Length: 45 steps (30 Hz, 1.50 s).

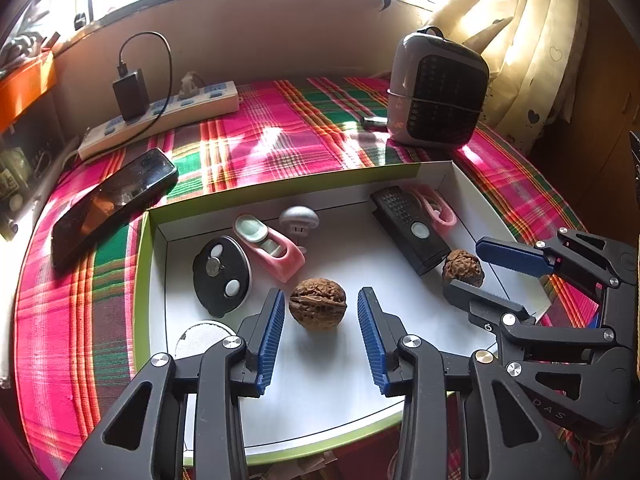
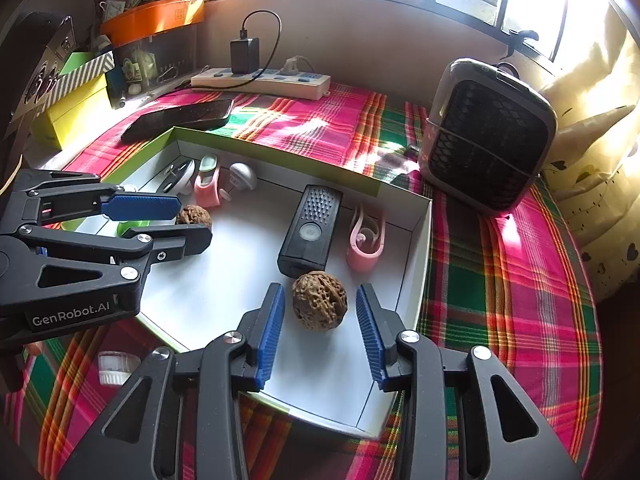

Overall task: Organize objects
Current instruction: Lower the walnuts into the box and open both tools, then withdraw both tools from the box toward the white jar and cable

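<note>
A shallow white box with a green rim [image 1: 280,188] [image 2: 416,240] lies on the plaid cloth. In it lie two walnuts, a black remote-like device [image 1: 408,232] [image 2: 312,228], a pink clip [image 1: 438,210] [image 2: 366,244], a pink holder [image 1: 272,246] [image 2: 208,184], a black oval disc [image 1: 222,276] and a grey mushroom-shaped piece [image 1: 299,220] [image 2: 243,176]. My left gripper [image 1: 322,336] [image 2: 192,224] is open around one walnut [image 1: 318,303] [image 2: 194,218], not touching it. My right gripper [image 2: 320,332] [image 1: 472,270] is open around the other walnut [image 2: 319,301] [image 1: 463,267].
On the cloth behind the box lie a black phone [image 1: 112,204] [image 2: 180,118], a white power strip with a charger [image 1: 160,118] [image 2: 262,78] and a grey fan heater [image 1: 438,88] [image 2: 486,138]. Boxes and clutter [image 2: 76,100] stand at the left. A white cap [image 2: 114,366] lies near the box's front.
</note>
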Motion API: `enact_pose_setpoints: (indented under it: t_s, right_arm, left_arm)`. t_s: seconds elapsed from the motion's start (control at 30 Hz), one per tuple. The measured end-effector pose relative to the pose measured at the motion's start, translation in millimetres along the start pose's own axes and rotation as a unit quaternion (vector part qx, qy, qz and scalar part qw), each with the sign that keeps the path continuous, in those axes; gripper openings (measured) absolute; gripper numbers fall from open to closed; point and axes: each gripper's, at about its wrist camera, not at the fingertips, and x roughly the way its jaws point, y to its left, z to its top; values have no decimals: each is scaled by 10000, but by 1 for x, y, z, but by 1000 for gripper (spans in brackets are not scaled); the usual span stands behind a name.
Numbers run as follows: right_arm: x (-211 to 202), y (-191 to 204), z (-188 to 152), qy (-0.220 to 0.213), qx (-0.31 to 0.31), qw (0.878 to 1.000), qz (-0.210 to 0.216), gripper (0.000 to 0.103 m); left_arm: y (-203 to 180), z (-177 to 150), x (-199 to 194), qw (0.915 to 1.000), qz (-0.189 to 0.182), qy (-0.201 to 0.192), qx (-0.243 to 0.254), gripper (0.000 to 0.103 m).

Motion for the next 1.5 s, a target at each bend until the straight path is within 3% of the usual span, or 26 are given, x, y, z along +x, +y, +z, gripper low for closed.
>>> enact_pose_setpoints:
  t_s: [0.8,1.3,1.5]
  right_arm:
    - [-35,11,-9,-278,176,9994,-59,42]
    - [-59,32,-29,-446,246,9979,407,44]
    - [-62,44,-36,-457,220,9964,682,47]
  left_arm:
    - [3,-16,-45,9992,-62,-383,-43,38]
    - [31,-59,-88,9968,-144,-601,-500,39]
    - [46,-78,-89,9963,-120,-510,-679,40]
